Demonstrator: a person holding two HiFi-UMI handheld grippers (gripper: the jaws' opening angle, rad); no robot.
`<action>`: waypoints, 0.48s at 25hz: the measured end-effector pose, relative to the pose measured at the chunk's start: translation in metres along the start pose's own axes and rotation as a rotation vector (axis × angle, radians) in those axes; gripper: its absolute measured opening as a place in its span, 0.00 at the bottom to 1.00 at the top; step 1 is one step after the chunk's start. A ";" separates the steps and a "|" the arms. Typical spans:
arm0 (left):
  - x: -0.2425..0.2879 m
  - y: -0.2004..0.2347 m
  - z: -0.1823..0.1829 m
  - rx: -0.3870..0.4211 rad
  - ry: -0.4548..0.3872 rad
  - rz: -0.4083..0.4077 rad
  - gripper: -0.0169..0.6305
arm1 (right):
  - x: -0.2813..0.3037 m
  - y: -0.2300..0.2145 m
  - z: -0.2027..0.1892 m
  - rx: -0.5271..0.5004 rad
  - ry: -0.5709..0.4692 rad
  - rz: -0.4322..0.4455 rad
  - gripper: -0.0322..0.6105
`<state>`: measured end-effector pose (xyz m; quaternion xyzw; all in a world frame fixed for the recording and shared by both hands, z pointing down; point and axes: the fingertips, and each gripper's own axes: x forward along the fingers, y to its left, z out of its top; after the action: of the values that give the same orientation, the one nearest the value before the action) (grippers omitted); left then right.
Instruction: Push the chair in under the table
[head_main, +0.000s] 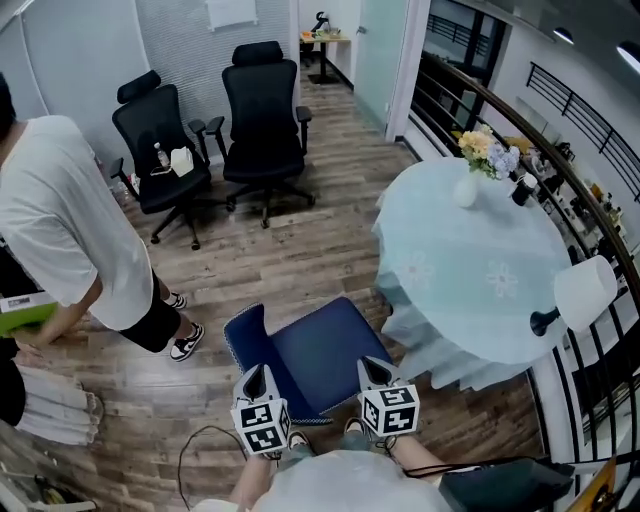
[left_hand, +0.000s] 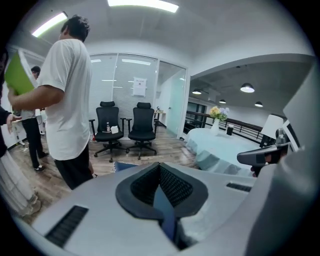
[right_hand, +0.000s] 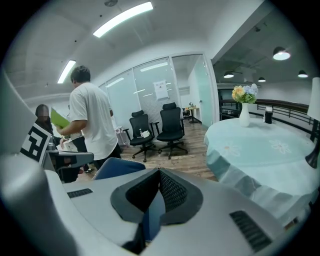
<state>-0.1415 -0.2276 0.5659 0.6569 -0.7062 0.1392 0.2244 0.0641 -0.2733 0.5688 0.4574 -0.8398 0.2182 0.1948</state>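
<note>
- While the chair (head_main: 320, 355) sits just beside the table (head_main: 470, 270) in head view, keep left gripper (head_main: 257, 380) and right gripper (head_main: 377, 372) level at its near edge and push evenly toward the cloth.
- Left gripper view: jaws pressed together, blue showing in the slit.
- Right gripper view: jaws closed too. Wood floor (right_hand: 200, 150), bystander (right_hand: 92, 120) well apart.

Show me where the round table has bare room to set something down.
The table is bare across its middle and near edge, between the vase and the white lamp. Crowded only at the far rim, around vase and dark cup.
</note>
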 end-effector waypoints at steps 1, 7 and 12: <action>0.000 0.008 -0.001 -0.007 0.004 0.020 0.02 | 0.002 0.002 0.000 -0.002 0.004 0.004 0.08; -0.003 0.042 -0.013 -0.076 0.012 0.100 0.04 | 0.011 0.010 0.002 -0.039 0.032 0.032 0.08; 0.003 0.064 -0.036 -0.144 0.058 0.123 0.18 | 0.022 0.016 -0.001 -0.065 0.063 0.043 0.08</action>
<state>-0.2003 -0.2064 0.6048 0.5900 -0.7466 0.1207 0.2825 0.0392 -0.2800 0.5778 0.4255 -0.8495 0.2094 0.2311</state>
